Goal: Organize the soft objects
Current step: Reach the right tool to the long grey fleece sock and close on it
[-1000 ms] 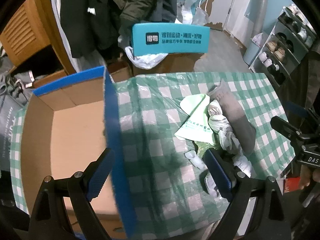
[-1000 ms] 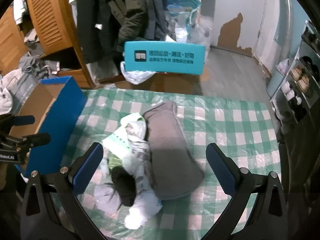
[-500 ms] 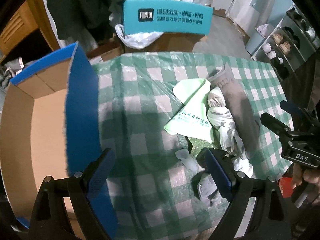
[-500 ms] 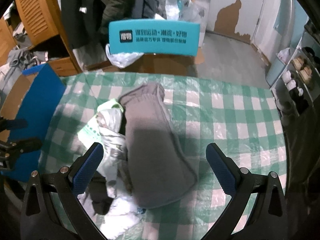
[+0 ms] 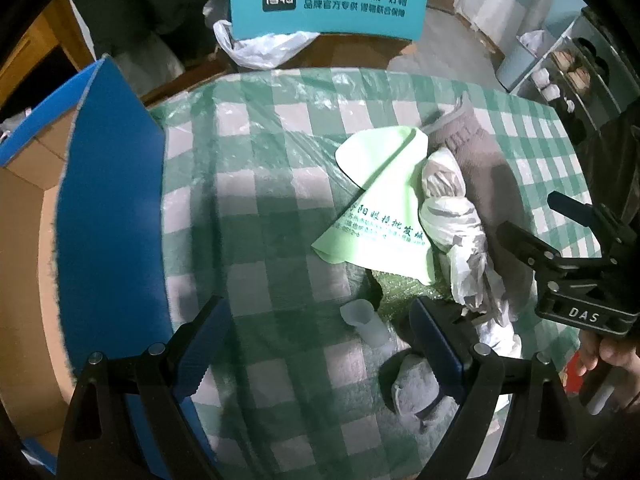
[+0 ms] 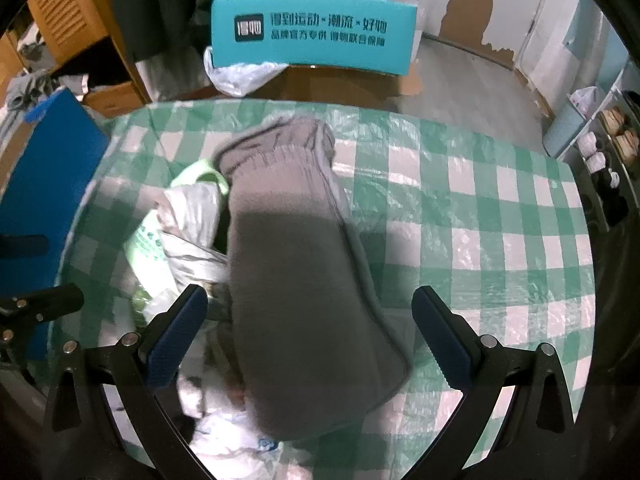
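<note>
Right wrist showed us the grey sock (image 6: 304, 264) lying lengthwise away from our spread right gripper (image 6: 310, 334); left gripper (image 5: 320, 344) also spread; "DAS" readable.

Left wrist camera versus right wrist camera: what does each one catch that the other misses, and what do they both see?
Only the left wrist view shows the cardboard inside of the blue box, a small translucent cup, the printed face of the light green cloth and the right gripper with the hand holding it. Only the right wrist view shows the gray knit garment nearly whole, lying between its open fingers. Both show the checkered tablecloth, the white crumpled bags and the teal sign.
</note>
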The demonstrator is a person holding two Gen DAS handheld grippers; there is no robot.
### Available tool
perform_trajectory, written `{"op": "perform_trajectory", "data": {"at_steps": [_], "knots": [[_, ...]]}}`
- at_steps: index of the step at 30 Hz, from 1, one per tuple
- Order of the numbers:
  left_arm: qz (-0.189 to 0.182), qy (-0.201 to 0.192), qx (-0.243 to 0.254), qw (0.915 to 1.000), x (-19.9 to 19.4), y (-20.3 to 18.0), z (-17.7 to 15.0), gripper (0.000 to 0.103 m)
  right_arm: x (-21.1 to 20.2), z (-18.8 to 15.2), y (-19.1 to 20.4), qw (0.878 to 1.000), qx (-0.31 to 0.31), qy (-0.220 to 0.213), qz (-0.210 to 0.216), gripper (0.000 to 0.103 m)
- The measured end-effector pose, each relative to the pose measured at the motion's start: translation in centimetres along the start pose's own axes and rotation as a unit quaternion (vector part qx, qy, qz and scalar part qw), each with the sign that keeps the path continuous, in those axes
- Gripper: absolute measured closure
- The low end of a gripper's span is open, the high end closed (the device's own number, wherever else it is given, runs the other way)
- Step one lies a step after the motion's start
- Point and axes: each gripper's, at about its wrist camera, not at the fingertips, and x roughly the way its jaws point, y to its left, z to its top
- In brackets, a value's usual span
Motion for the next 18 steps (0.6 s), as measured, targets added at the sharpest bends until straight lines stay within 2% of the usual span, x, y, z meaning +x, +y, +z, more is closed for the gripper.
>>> {"op": "perform_trajectory", "data": {"at_steps": [10,13,18], "knots": [[0.002,0.017,0.001,0.9999,1.4,-0.1,0.0,0.010,2.6,-0.4,-0.5,0.999,0.000,0.036,-0.015,0.002],[-0.002,0.020,0.000,0.9998,1.6,-0.1,0.1,0.010,3.2,-0.5,-0.3,0.999,-0.011,0.043,-0.016,0.014],[-0.007,0.025,-0.003,0.9997,1.6,0.2,0.0,0.010,3.6,-0.6,-0.4,0.998,-0.019,0.057,-0.009,0.048]]}}
